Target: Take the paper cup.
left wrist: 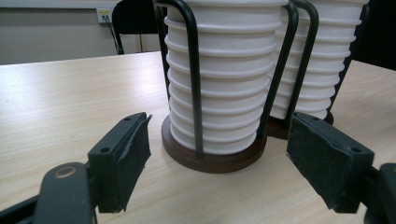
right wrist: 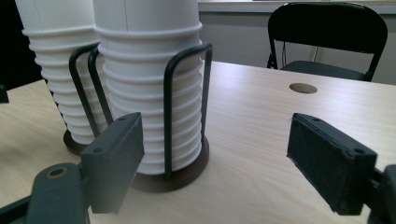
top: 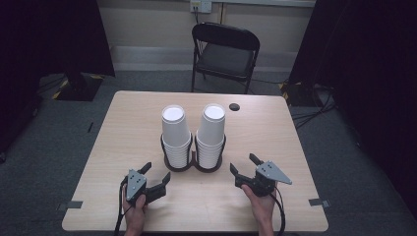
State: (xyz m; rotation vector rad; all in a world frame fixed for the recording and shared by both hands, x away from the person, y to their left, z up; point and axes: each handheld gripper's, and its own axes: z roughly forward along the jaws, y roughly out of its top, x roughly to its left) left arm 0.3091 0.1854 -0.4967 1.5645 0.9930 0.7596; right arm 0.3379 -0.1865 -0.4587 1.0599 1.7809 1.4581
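High view: the table (top: 123,128) carries two stacks of white paper cups, the left stack (top: 175,132) and the right stack (top: 211,132), side by side at its middle, each in a dark wire holder (top: 178,164). Bare wood lies open along both side edges and the near edge. The left gripper (top: 155,173) and right gripper (top: 242,165) sit near the near edge, each with jaws spread apart and holding nothing. A folding chair (top: 225,53) stands beyond the far edge.

Left gripper view: the jaws stand wide just short of the left stack's round base (left wrist: 210,158); the stack tops are cut off.

Right gripper view: the jaws stand wide, the right stack (right wrist: 149,93) near its left jaw; a dark round hole (right wrist: 302,87) marks the tabletop.
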